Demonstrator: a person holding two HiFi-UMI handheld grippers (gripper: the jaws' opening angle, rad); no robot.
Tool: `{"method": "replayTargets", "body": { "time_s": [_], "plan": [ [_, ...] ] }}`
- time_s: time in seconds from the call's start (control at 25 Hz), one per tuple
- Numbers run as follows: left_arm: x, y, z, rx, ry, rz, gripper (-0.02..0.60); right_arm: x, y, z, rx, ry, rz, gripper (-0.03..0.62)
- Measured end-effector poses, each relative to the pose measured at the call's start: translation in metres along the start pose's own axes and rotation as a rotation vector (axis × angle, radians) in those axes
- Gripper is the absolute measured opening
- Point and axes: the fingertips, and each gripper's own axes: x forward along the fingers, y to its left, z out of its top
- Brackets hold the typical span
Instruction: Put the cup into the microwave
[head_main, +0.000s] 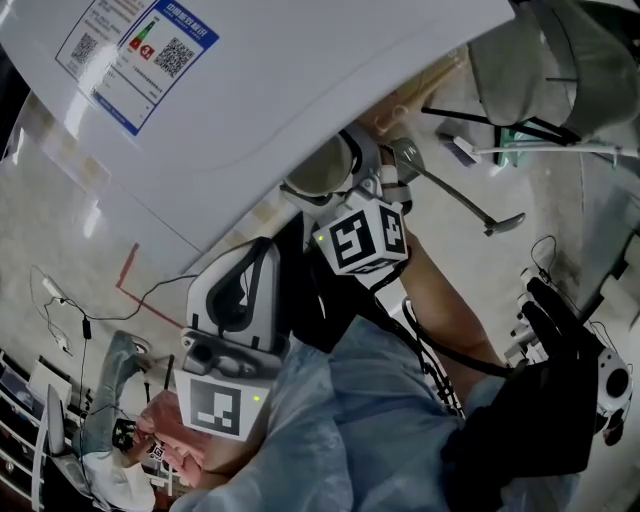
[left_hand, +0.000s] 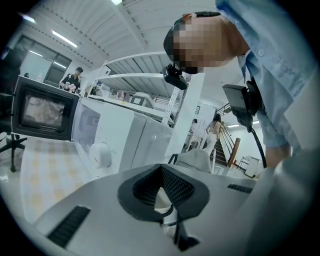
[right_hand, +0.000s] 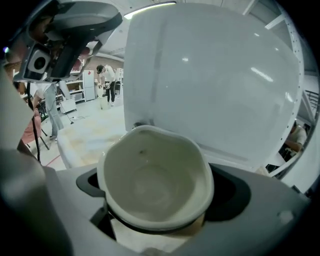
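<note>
Your right gripper (right_hand: 157, 202) is clamped on the cup (right_hand: 150, 175), pinching its rim out of round. The cup's open mouth faces back along the jaws. Just beyond the cup rises the white microwave (right_hand: 215, 80) casing. Your left gripper (left_hand: 170, 216) has its jaws together with nothing between them, close against your light-blue sleeve (head_main: 370, 420).

Cup (head_main: 318, 168) is held in right gripper (head_main: 338, 185), just beside white appliance (head_main: 300, 70) with sticker (head_main: 135, 45) at top-left. Left gripper (head_main: 250, 285) is seen lower, against blue sleeve (head_main: 370, 420).
</note>
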Motion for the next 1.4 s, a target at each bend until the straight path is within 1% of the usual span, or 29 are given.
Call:
{"method": "replayTargets", "body": {
  "time_s": [0.04,0.12,0.36,0.52,0.6,0.68,0.76,0.84,0.92,0.96,1.08,1.28,1.4],
  "plan": [
    [0.0,0.0,0.0,0.0,0.001,-0.001,0.005,0.0,0.001,0.0,-0.004,0.001,0.009,0.552],
    [-0.001,0.0,-0.001,-0.002,0.002,-0.001,0.005,0.001,0.004,-0.001,-0.029,0.001,0.052,0.554],
    [-0.004,0.005,0.002,0.006,-0.001,0.007,0.005,-0.003,0.013,0.002,-0.245,-0.049,0.216,0.555],
    [-0.007,0.008,0.002,-0.001,-0.005,0.017,0.005,-0.009,0.015,0.002,-0.317,-0.073,0.325,0.552],
    [-0.007,0.008,0.001,-0.005,-0.008,0.017,0.005,-0.009,0.014,0.002,-0.321,-0.075,0.328,0.537],
    [-0.006,0.008,0.0,-0.007,-0.008,0.018,0.005,-0.009,0.013,0.002,-0.298,-0.068,0.294,0.537],
    [-0.006,0.008,-0.001,-0.012,-0.005,0.016,0.005,-0.009,0.011,0.0,-0.242,-0.051,0.246,0.534],
    [-0.005,0.007,-0.001,-0.019,-0.003,0.013,0.005,-0.011,0.008,-0.003,-0.162,-0.039,0.204,0.526],
    [-0.003,0.004,-0.001,-0.017,-0.003,0.008,0.005,-0.012,0.006,-0.005,-0.104,-0.037,0.178,0.522],
    [-0.003,0.003,-0.001,-0.015,-0.003,0.007,0.005,-0.012,0.006,-0.005,-0.092,-0.04,0.17,0.518],
    [-0.001,0.0,-0.002,-0.012,0.0,0.005,0.005,-0.011,0.007,-0.006,-0.12,-0.062,0.184,0.523],
    [0.001,-0.005,-0.003,-0.013,0.005,0.0,0.005,-0.006,0.015,0.0,-0.254,-0.073,0.303,0.526],
    [0.001,-0.005,-0.004,-0.012,0.007,0.005,0.005,-0.005,0.015,0.003,-0.255,-0.095,0.301,0.54]
  ]
}}
